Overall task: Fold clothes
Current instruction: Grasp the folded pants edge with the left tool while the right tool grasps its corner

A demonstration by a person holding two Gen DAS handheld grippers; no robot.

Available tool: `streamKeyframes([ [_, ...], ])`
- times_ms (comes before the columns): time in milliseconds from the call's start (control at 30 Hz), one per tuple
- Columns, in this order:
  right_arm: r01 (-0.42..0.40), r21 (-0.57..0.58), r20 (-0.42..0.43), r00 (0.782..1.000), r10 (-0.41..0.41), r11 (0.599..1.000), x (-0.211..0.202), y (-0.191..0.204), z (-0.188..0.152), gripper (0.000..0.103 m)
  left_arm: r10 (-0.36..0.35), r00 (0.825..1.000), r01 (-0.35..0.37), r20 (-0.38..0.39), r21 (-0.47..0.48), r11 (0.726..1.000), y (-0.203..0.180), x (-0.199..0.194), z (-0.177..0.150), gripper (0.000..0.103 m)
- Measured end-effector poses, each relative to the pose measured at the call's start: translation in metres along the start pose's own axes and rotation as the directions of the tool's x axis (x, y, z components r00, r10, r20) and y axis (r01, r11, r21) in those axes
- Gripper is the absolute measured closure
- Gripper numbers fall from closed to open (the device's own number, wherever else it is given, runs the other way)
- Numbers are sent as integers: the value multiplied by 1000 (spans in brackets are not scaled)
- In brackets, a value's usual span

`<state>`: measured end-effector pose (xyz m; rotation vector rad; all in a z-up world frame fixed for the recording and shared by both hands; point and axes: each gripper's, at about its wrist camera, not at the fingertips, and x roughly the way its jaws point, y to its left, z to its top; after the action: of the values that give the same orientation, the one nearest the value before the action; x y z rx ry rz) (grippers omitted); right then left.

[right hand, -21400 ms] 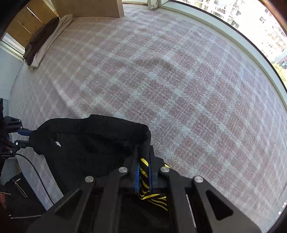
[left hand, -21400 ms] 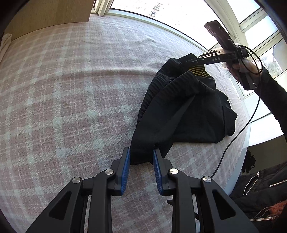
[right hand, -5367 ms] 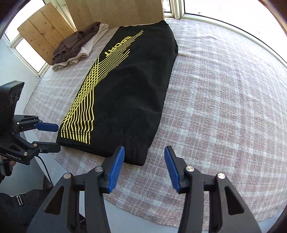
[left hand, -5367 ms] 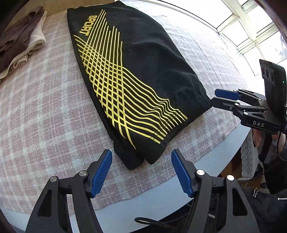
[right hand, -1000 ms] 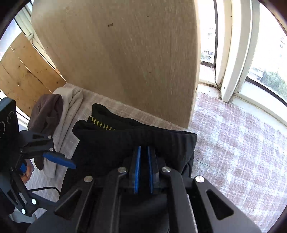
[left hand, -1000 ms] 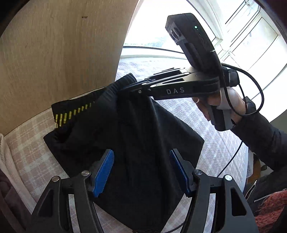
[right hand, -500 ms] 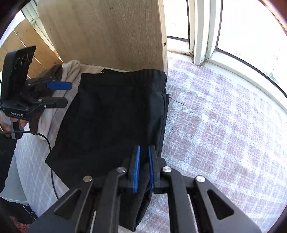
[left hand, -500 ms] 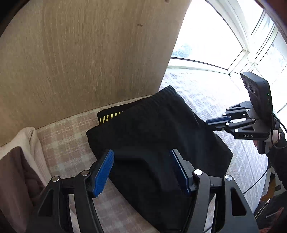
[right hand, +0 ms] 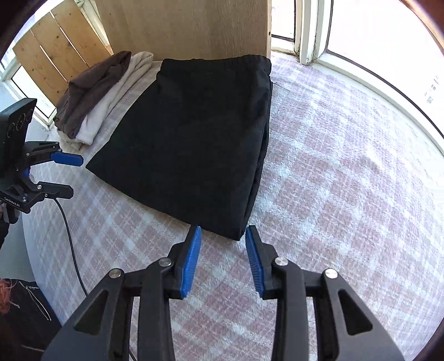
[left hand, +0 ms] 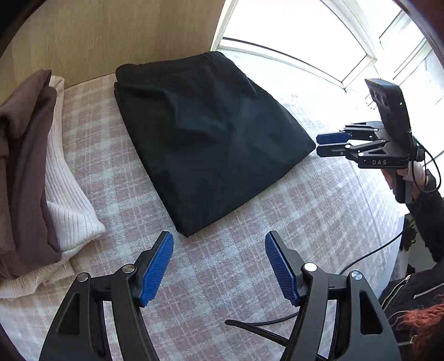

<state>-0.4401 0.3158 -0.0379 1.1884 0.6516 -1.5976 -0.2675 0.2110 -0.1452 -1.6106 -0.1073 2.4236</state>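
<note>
The right gripper (right hand: 223, 259) hangs just short of the near corner of the black garment (right hand: 194, 133), its jaws parted a little and holding nothing. The left gripper (left hand: 219, 266) is spread much wider and is also empty, set back from the garment's near edge. Neither touches cloth, which fits a garment let go and left to rest.

The garment lies flat on the plaid cover (right hand: 347, 180) as a compact, layered rectangle, its ribbed waistband toward the wooden board (right hand: 194, 25). It sits just beside a pile of folded clothes (left hand: 36, 172), a brown piece over a white ribbed one, so it seems placed to line up with them. By its shape it already lies folded.

How many layers it has is hard to tell, since the black cloth swallows detail and only stacked edges show on its right side. The pile is cut off at the left wrist view's edge. Beyond a dark sleeve (left hand: 427, 219), the person is out of frame.
</note>
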Motion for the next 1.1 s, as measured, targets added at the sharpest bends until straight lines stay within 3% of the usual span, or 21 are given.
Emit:
streamKeyframes([
  [33,15,-26,-4,1000,-15,1000,-2,-1,-4,70,46,999,-47,5,70,996,-11,0,1,36],
  [67,24,-52,-6,1000,-24,998,-3,0,-7,70,45,999,-46,7,119,992,-18,0,2,36],
  [167,-6,-131,-1,1000,6,991,-4,12,-3,70,-26,1000,28,-9,212,977,-28,3,8,36],
  [333,-17,-302,-9,1000,15,953,2,31,7,70,-43,996,65,-73,325,943,-26,18,19,36],
  [533,-36,-463,-62,998,8,885,22,41,17,70,-53,987,117,-150,452,885,-23,36,31,36],
  [733,-54,-564,-93,996,1,824,35,48,19,62,-34,979,134,-199,516,846,-22,51,33,35],
  [967,-17,-656,-89,994,-56,754,53,53,13,46,-9,981,124,-192,597,793,-23,53,33,35],
  [1033,-38,-638,-104,994,-37,769,55,49,17,46,-6,984,116,-180,605,788,-21,53,34,37],
  [1100,-51,-614,-110,994,-21,788,56,44,22,46,-10,985,109,-169,590,800,-18,52,37,46],
])
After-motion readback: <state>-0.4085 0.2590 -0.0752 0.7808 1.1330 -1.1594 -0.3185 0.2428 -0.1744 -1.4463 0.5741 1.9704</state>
